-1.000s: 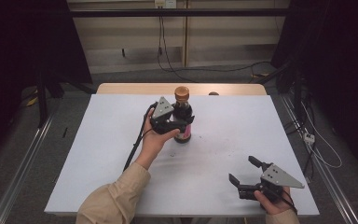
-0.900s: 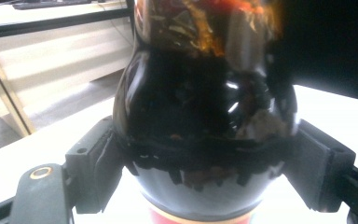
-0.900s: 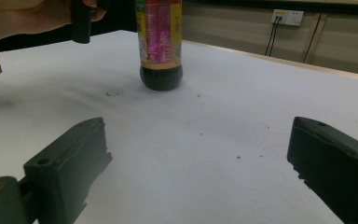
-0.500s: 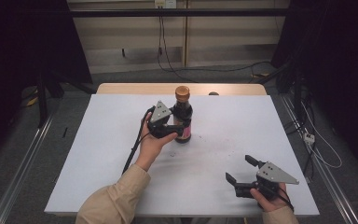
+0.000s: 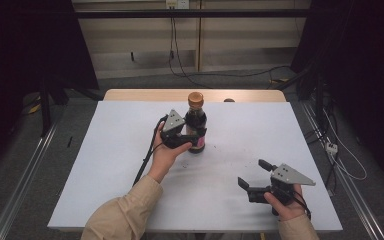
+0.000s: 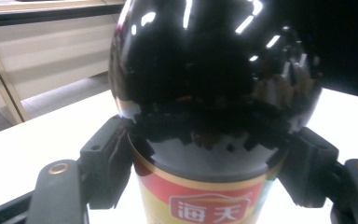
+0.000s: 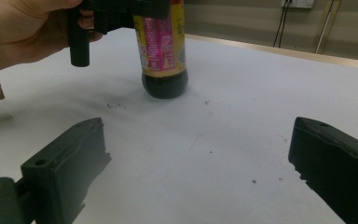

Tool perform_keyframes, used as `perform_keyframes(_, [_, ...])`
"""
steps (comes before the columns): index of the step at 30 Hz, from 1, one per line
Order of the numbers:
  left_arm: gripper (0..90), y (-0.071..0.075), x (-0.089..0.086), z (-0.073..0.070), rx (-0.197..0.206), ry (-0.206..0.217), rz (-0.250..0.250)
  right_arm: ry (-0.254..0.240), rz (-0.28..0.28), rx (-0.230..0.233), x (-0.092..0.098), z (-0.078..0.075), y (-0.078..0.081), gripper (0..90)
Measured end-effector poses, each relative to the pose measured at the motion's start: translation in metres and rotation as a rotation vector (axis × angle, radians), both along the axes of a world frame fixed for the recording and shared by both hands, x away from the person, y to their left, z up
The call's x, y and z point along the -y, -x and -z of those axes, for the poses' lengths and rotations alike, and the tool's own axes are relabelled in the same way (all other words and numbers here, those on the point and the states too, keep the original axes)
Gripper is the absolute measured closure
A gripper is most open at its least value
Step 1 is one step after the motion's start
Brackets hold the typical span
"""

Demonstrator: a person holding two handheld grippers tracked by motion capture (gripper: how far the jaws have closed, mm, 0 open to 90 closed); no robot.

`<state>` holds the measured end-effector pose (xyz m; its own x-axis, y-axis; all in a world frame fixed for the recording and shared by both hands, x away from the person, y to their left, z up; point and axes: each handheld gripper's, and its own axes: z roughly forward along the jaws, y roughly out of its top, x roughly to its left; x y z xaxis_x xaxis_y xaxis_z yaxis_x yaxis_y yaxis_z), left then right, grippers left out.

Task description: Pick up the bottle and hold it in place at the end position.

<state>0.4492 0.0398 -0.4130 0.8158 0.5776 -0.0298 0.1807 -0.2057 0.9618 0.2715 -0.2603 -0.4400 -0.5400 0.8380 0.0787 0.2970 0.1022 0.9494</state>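
Observation:
A dark soy sauce bottle [image 5: 196,122] with a brown cap and a yellow and red label stands upright on the white table [image 5: 105,175], a little behind its middle. My left gripper [image 5: 195,137] is shut on the bottle [image 6: 214,93] from the left, one jaw pressed on each side just above the label. The bottle's base [image 7: 164,88] looks to rest on the table top. Near the front right, my right gripper [image 5: 253,173] is held low over the table, open, with nothing between its jaws [image 7: 200,154]. It points toward the bottle.
A wooden strip [image 5: 145,95] runs along the table's far edge, with a small dark object [image 5: 228,100] on it. Cables lie on the floor beyond and to the right [image 5: 330,145]. Bare white surface lies between the two grippers.
My right gripper has moved a little left and away from the front edge, toward the bottle. The left gripper has slid slightly lower on the bottle, which stays in place.

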Motion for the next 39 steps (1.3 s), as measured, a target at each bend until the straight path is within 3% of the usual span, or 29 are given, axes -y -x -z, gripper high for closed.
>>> perform_keyframes(5, [29.6,0.001,0.002,-0.001,-0.006,0.012,-0.002,-0.008,0.001,-0.008,-0.001,-0.001,-0.005,3.3])
perform_keyframes(11, [30.0,0.0,0.0,-0.001,0.002,-0.01,0.013,0.001,0.002,-0.021,-0.005,-0.007,-0.014,3.2])
perform_keyframes(12, [30.0,0.0,0.001,-0.001,-0.003,0.005,0.007,0.003,0.01,-0.024,-0.006,-0.008,-0.016,3.2])
perform_keyframes(17, [30.1,0.0,0.0,0.0,0.002,-0.005,0.013,-0.001,0.043,-0.038,-0.009,-0.018,-0.026,2.5])
perform_keyframes(30, [30.1,0.001,0.001,0.0,-0.002,0.007,0.004,-0.037,0.036,-0.052,-0.027,-0.037,-0.055,6.9])
perform_keyframes(39, [30.1,0.001,0.001,0.0,-0.003,0.008,0.004,-0.049,0.025,-0.066,-0.035,-0.061,-0.079,7.0])
